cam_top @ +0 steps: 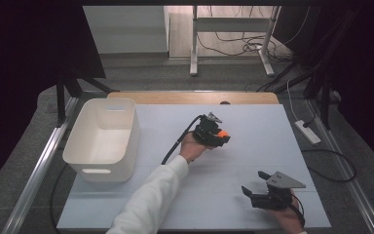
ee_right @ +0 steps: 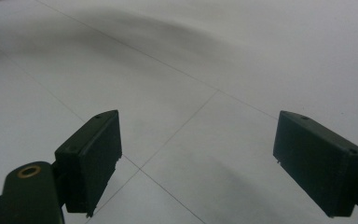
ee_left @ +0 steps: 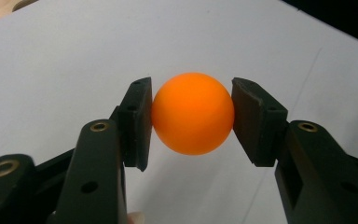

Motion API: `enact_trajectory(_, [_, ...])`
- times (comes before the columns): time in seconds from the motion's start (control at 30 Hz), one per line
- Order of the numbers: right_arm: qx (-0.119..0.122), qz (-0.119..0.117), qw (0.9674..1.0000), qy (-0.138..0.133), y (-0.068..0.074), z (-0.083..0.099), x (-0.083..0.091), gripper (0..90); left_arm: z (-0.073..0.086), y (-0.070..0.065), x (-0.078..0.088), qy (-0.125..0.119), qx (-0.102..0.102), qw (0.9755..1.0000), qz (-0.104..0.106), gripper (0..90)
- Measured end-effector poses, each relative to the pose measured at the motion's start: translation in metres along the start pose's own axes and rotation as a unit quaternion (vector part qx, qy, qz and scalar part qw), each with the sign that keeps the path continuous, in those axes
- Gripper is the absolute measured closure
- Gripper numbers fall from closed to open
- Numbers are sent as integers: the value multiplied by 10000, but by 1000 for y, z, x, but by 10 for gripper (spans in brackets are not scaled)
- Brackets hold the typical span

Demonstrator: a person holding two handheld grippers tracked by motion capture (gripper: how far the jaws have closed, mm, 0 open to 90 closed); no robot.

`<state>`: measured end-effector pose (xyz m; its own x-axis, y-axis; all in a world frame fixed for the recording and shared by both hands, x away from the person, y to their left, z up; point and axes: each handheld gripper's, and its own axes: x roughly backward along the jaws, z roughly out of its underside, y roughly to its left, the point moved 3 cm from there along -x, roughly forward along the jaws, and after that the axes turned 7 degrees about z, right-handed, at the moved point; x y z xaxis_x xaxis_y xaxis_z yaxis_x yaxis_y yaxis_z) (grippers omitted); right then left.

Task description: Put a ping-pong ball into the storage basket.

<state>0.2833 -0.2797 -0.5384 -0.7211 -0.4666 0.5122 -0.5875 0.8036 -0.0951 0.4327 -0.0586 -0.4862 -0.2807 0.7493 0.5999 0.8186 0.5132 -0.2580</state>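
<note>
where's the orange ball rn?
The ball is clamped in the left claw, mid-table in the high view, right of the white bin and up-left of the right claw.

I'm seeing a smooth, matt orange ball (ee_left: 193,113) that looks like plastic, pinched by matt black plastic pads (ee_left: 139,122); the white bin (cam_top: 102,139) is looking like satin plastic on a matt table (cam_top: 253,146).

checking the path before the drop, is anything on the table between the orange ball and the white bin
Nothing visible is. The left hand-held gripper holds the orange ball near mid-table, and the table between it and the white bin to its left is bare.
</note>
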Motion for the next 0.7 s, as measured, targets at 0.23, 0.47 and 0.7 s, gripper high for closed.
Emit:
enact_trajectory(0.23, [19,-6,10000,-6,0,0,0,150,-2,-3,8,-73,-49,9999,-48,510])
enact_trajectory(0.47, [26,-6,10000,-1,0,0,-1,150,0,-4,13,-139,-39,9999,-59,510])
enact_trajectory(0.7, [25,6,10000,1,0,0,-1,150,-2,-6,24,-218,-91,9997,-117,510])
